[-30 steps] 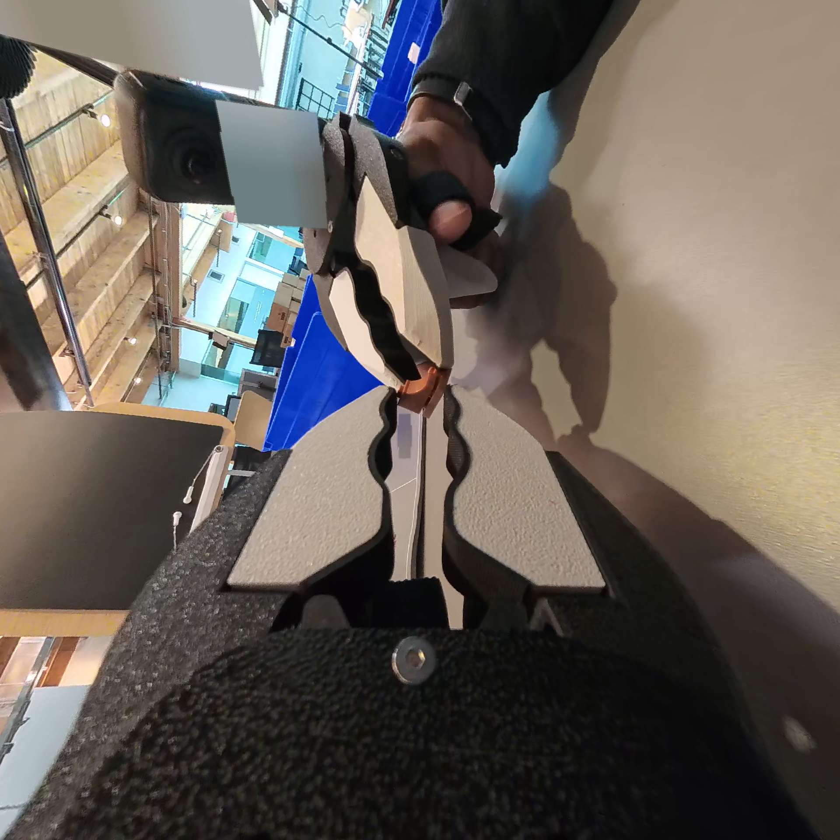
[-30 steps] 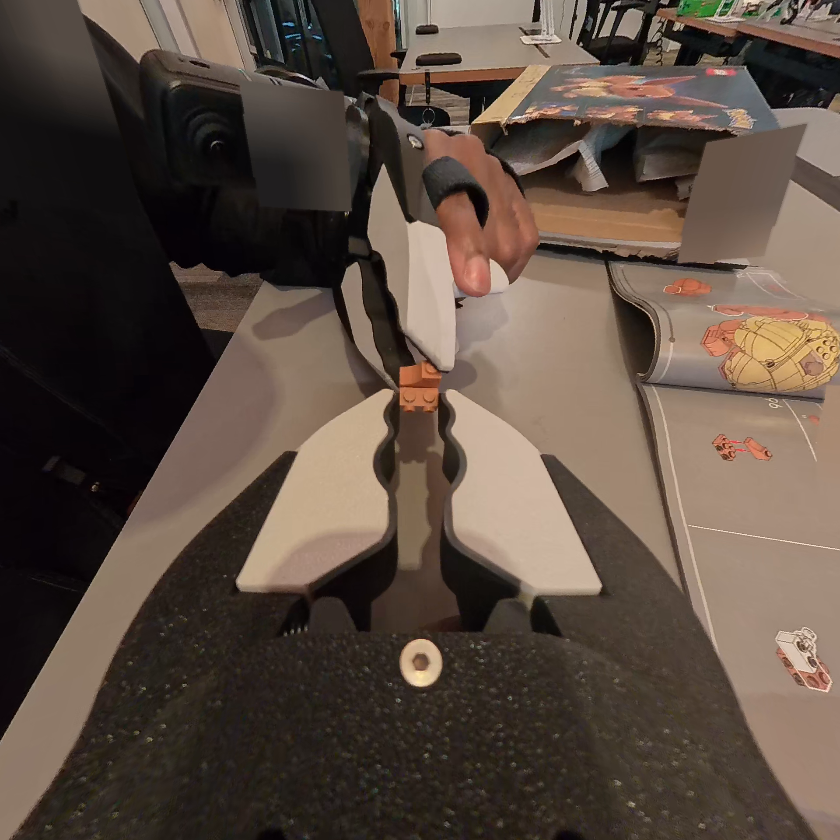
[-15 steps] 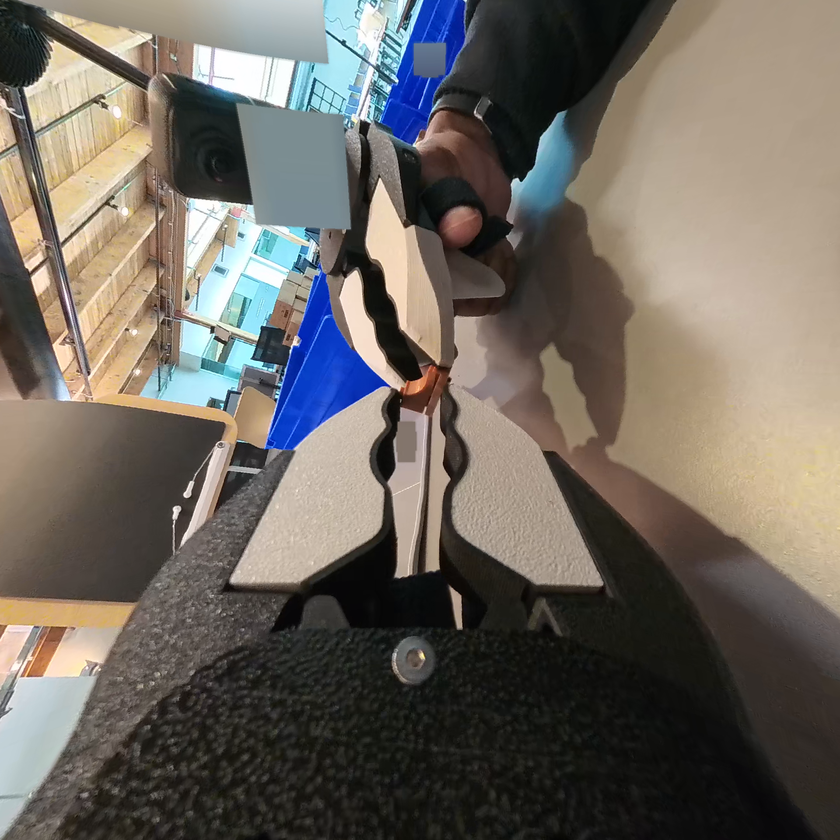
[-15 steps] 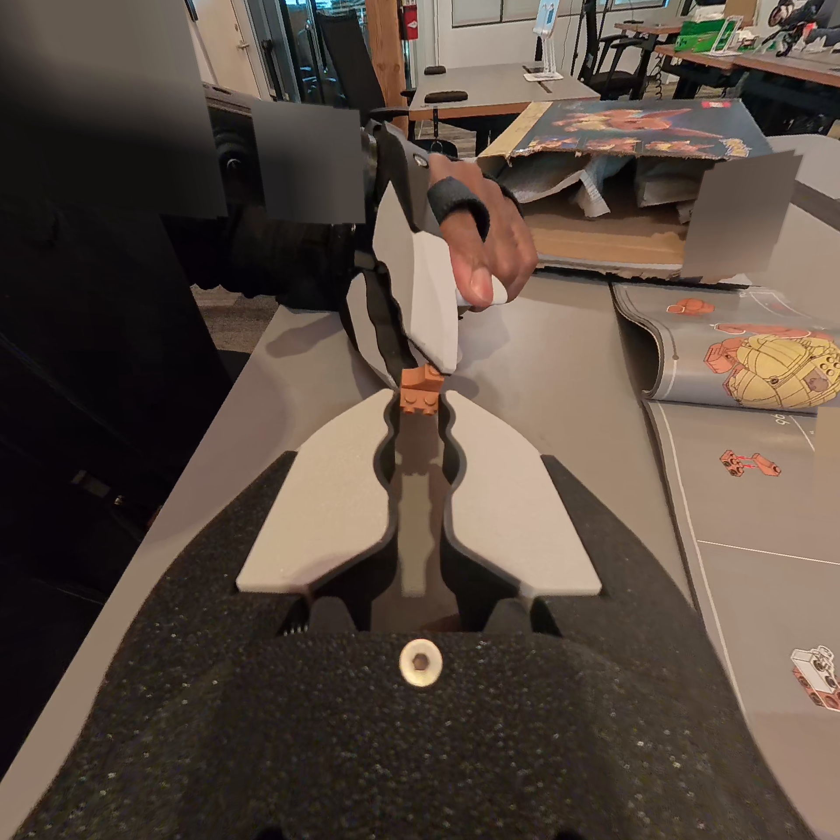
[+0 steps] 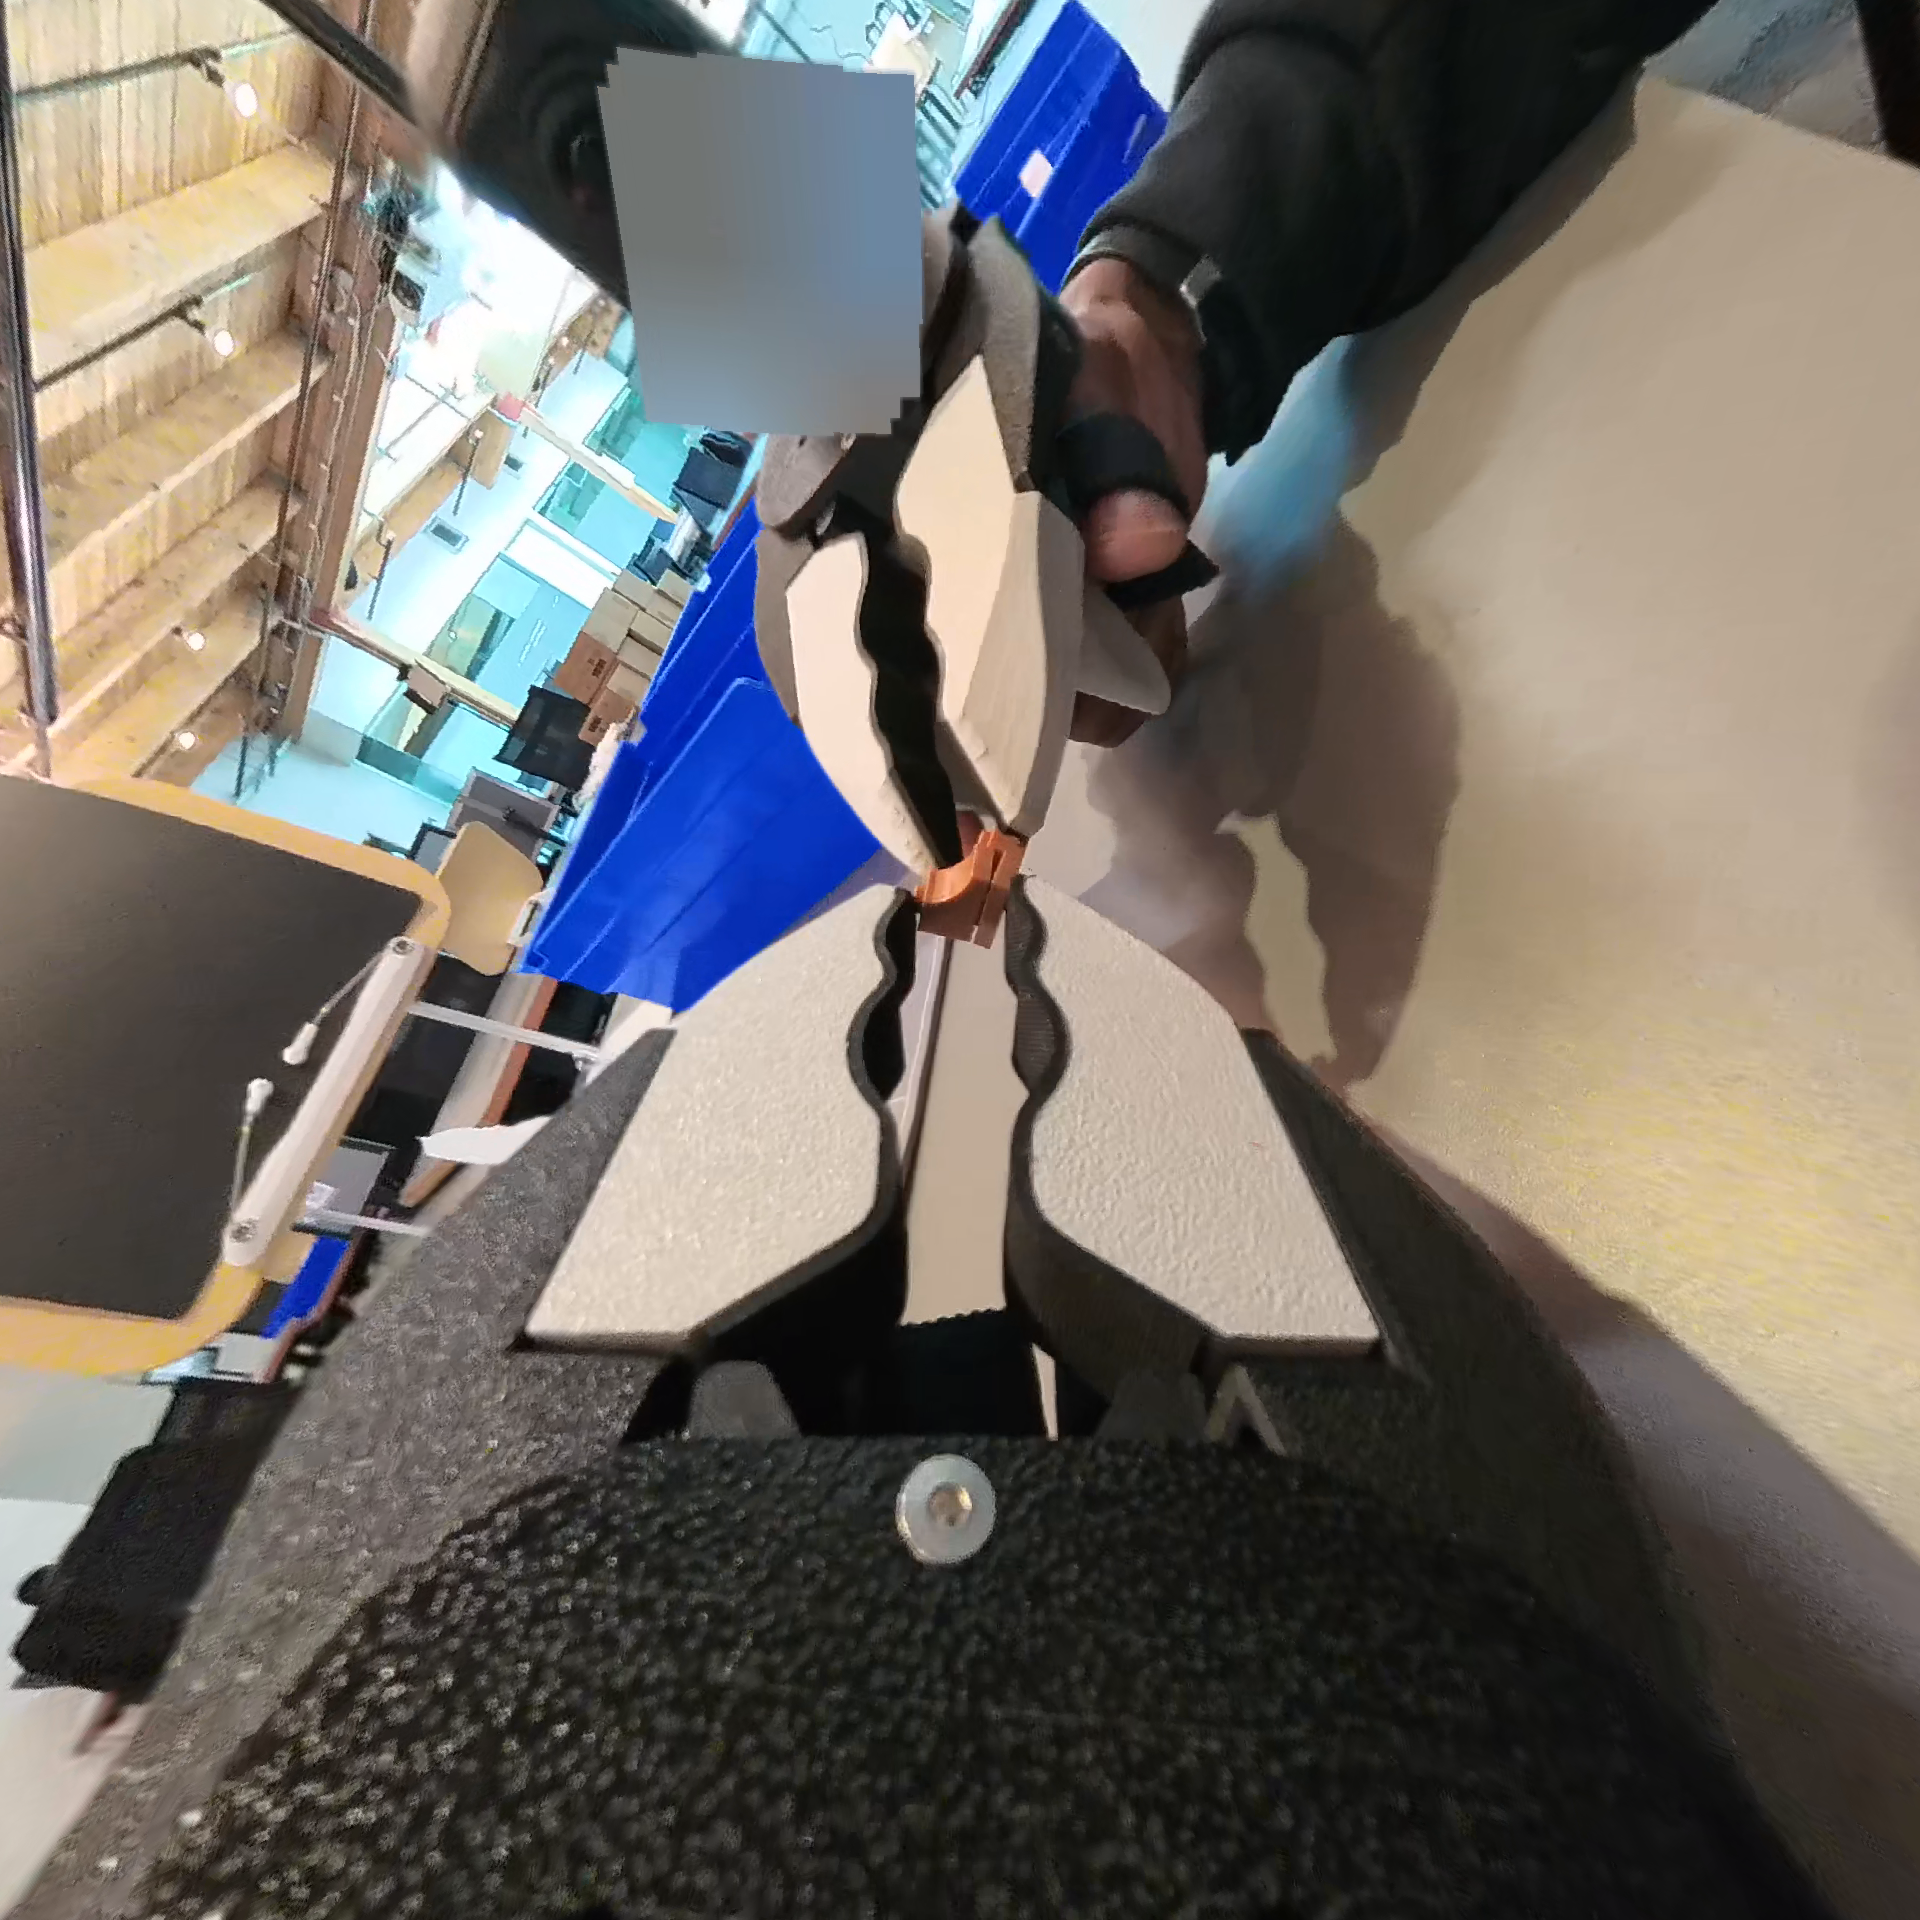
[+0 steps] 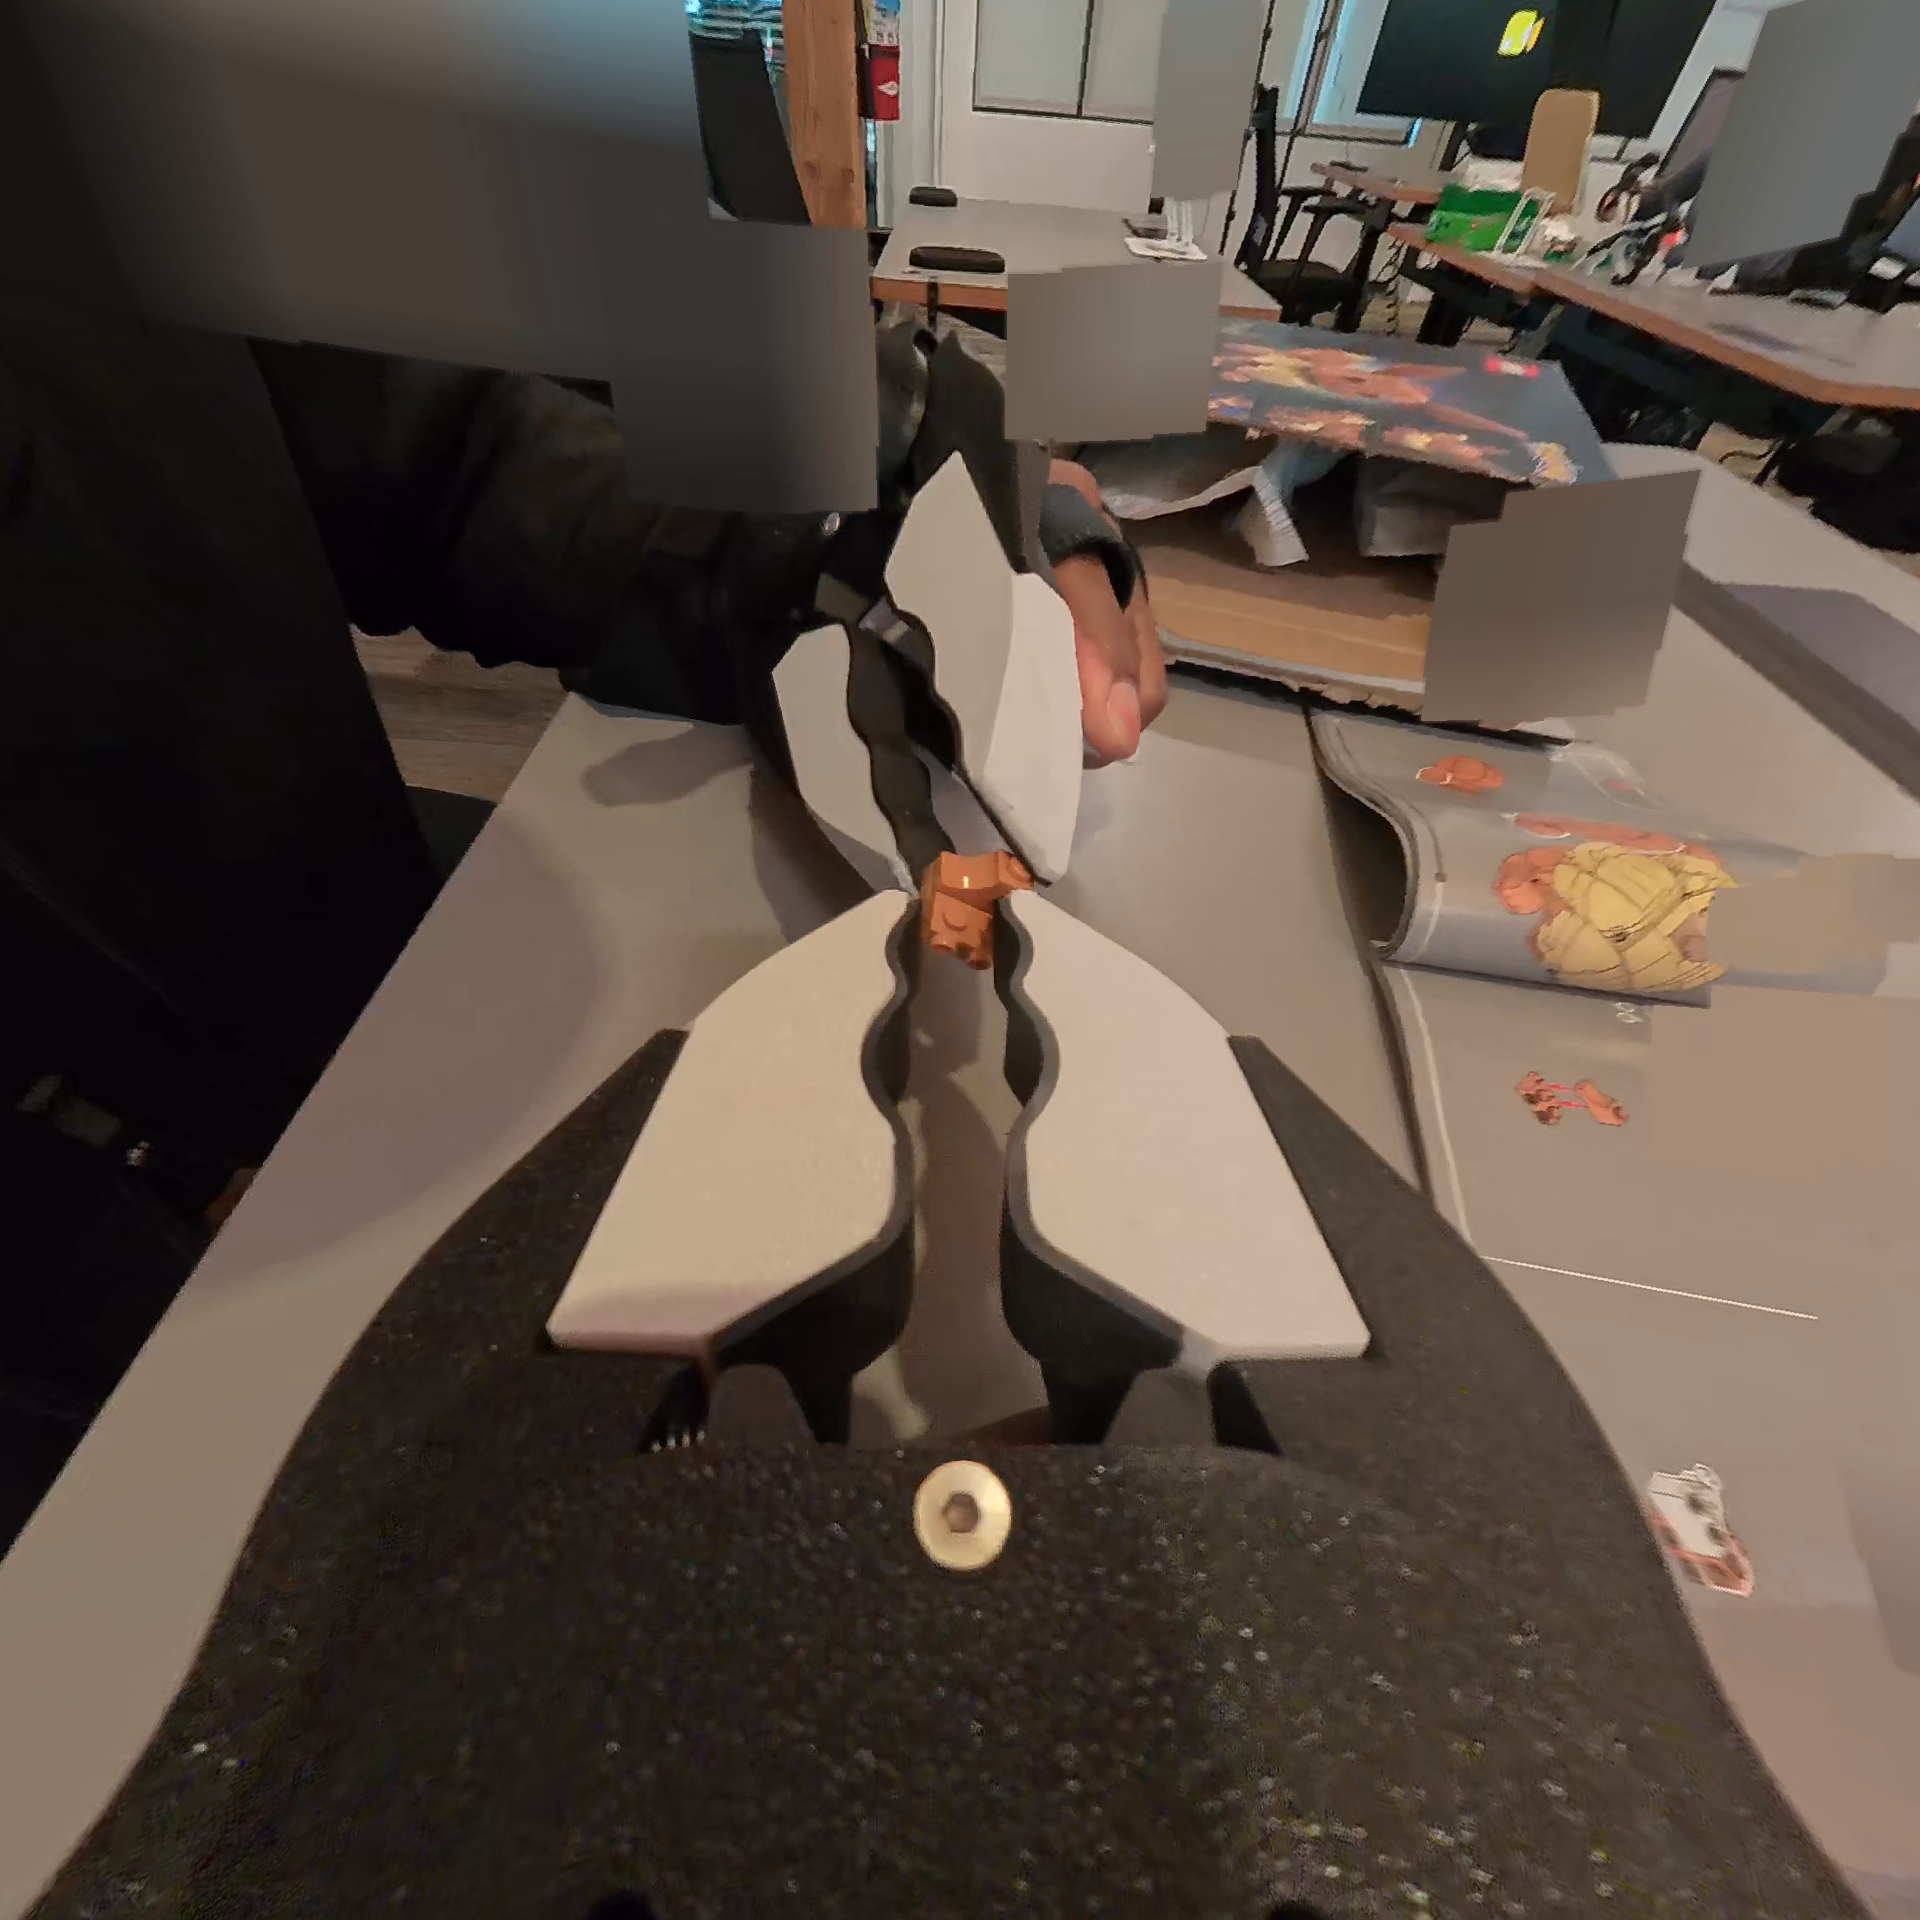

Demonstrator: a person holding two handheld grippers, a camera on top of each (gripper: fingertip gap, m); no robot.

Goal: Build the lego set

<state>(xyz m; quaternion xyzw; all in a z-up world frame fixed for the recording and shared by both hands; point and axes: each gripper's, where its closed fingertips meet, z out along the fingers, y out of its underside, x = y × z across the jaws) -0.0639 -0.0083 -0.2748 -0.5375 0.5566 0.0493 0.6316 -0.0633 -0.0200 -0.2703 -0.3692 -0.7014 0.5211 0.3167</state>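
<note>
My two grippers meet tip to tip above the grey table [image 6: 1195, 883]. In the right wrist view my right gripper [image 6: 956, 925] is shut on a small orange-brown brick [image 6: 958, 920] that sits tilted between its pads. My left gripper [image 6: 977, 868] comes in from above, shut on a second orange-brown piece [image 6: 992, 871] pressed against the first. In the left wrist view my left gripper [image 5: 961, 914] grips the orange-brown pieces [image 5: 961, 899] at its tips, and my right gripper [image 5: 971, 836] pinches their far end. A hand [image 5: 1132, 416] holds that gripper.
An open cardboard box [image 6: 1299, 613] with paper inside stands at the back of the table. An open instruction booklet [image 6: 1558, 894] lies to the right. Blue bins [image 5: 717, 821] show beyond the table in the left wrist view. A dark-sleeved arm [image 6: 623, 582] is at the left. Only a small space, under 4 cm, lies between the two pairs of fingers.
Both grippers stay tip to tip on the bricks while the views swing. The brick in the right gripper's tips has tilted to the right. Both jaws have closed a little.
</note>
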